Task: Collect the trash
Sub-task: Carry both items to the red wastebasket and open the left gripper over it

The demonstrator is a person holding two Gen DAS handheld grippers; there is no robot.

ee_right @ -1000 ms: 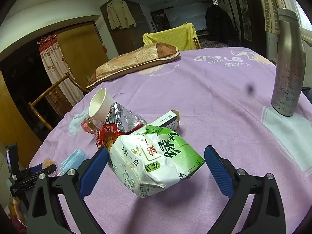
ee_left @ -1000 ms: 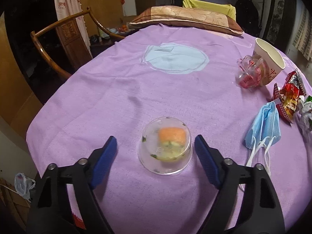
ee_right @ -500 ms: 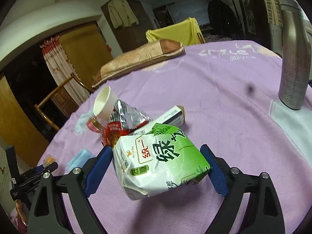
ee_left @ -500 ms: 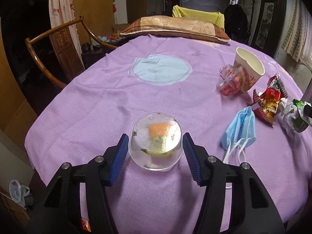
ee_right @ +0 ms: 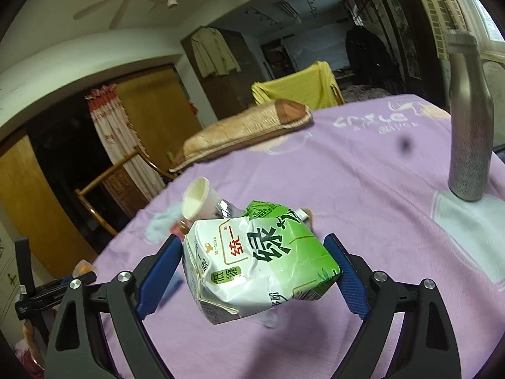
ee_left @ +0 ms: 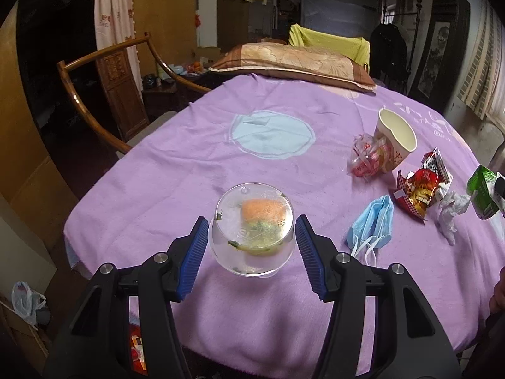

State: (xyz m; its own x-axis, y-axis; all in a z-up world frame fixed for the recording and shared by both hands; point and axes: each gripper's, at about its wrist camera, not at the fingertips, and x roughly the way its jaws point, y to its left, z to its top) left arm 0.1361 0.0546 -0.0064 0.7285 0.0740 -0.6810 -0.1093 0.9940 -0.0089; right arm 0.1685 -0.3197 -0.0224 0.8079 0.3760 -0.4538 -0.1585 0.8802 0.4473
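Observation:
My left gripper [ee_left: 252, 248] is shut on a clear plastic cup [ee_left: 254, 229] with orange and green food scraps inside, held just above the purple tablecloth [ee_left: 195, 170]. My right gripper [ee_right: 257, 265] is shut on a crumpled green and white drink carton [ee_right: 262, 262], lifted off the table; the carton also shows in the left wrist view [ee_left: 483, 194]. On the cloth lie a blue face mask [ee_left: 372, 221], a red snack wrapper [ee_left: 423, 186], a white crumpled tissue [ee_left: 453, 210], a paper cup [ee_left: 396, 142] on its side and a clear plastic wrapper [ee_left: 366, 159].
A steel bottle [ee_right: 470, 120] stands at the right on the table. A brown pillow [ee_left: 293, 60] lies at the far edge. A wooden chair [ee_left: 107, 88] stands at the left. A plastic bag [ee_left: 25, 300] lies on the floor at the lower left.
Both grippers closed on their objects. The left one took the clear cup and raised it. The right one took the green carton and lifted it off the table.

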